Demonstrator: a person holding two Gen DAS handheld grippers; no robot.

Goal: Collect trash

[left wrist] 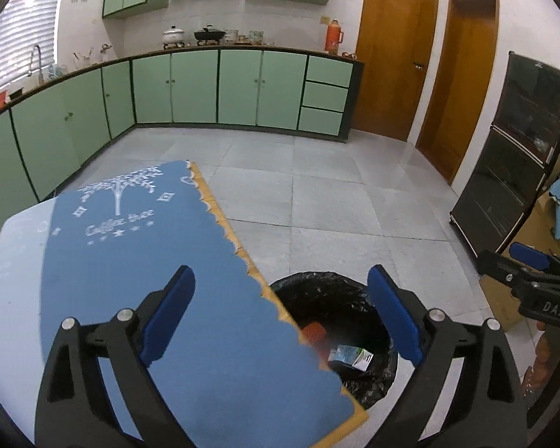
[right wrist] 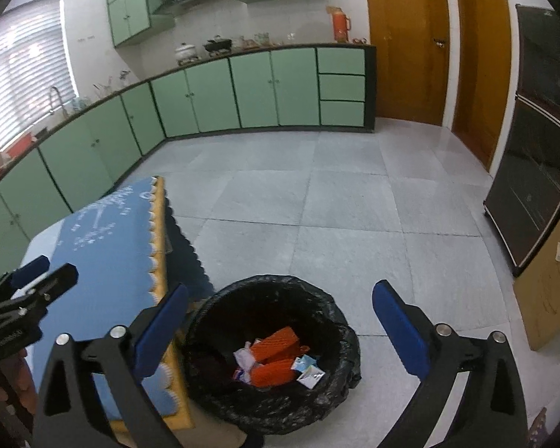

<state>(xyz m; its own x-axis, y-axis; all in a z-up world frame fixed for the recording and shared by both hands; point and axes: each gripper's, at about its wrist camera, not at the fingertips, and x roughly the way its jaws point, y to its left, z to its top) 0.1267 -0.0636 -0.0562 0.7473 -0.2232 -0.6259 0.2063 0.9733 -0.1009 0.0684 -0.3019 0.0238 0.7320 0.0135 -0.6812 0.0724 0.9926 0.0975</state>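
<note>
A round bin lined with a black bag (right wrist: pixel 339 330) stands on the floor beside the table. Inside it lie orange ribbed pieces (right wrist: pixel 274 347) and small white and blue wrappers (right wrist: pixel 308 371). My right gripper (right wrist: pixel 280 326) hangs above the bin, open, with nothing between its blue pads. In the left wrist view my left gripper (left wrist: pixel 282 311) is open and empty over the table's edge, with the bin (left wrist: pixel 317 291) partly hidden under the blue cloth (left wrist: pixel 130 246). The other gripper shows at each view's side: the right gripper (left wrist: pixel 530 261) and the left gripper (right wrist: pixel 33 272).
The table carries a blue cloth (right wrist: pixel 104 254) with a yellow scalloped border. Grey tiled floor (right wrist: pixel 354 205) stretches toward green cabinets (right wrist: pixel 257 89) and wooden doors (right wrist: pixel 407 44). A dark glass cabinet (right wrist: pixel 541 171) and cardboard (right wrist: pixel 548 298) stand at the right.
</note>
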